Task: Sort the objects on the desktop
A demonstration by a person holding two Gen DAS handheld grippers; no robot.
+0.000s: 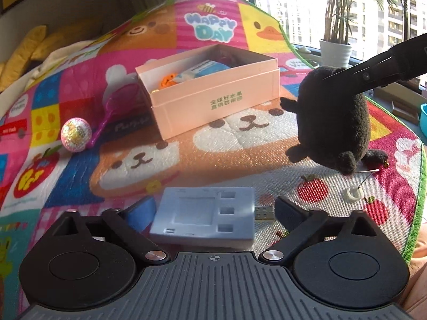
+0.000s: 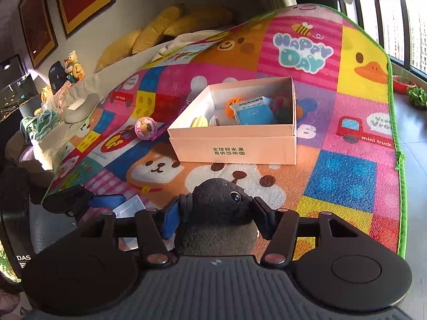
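A flat grey-blue device (image 1: 205,216) with a USB plug lies on the colourful play mat (image 1: 186,154). My left gripper (image 1: 213,210) stands open around it, its pads (image 1: 140,209) just clear of its sides. My right gripper (image 2: 217,213) is shut on the head of a black plush toy (image 2: 218,200). In the left wrist view that plush (image 1: 333,117) hangs upright at the right with the right gripper (image 1: 349,76) on its top. Further back stands an open pink box (image 1: 213,101) (image 2: 234,146) holding a blue packet (image 2: 253,113), an orange toy and a toy corn cob.
A glitter ball (image 1: 76,134) and a purple plastic scoop (image 1: 106,117) lie left of the box. A small white ring (image 1: 353,193) with a thin stick lies by the plush's feet. The mat's green edge (image 2: 399,160) borders bare floor on the right; cushions and soft toys line the left.
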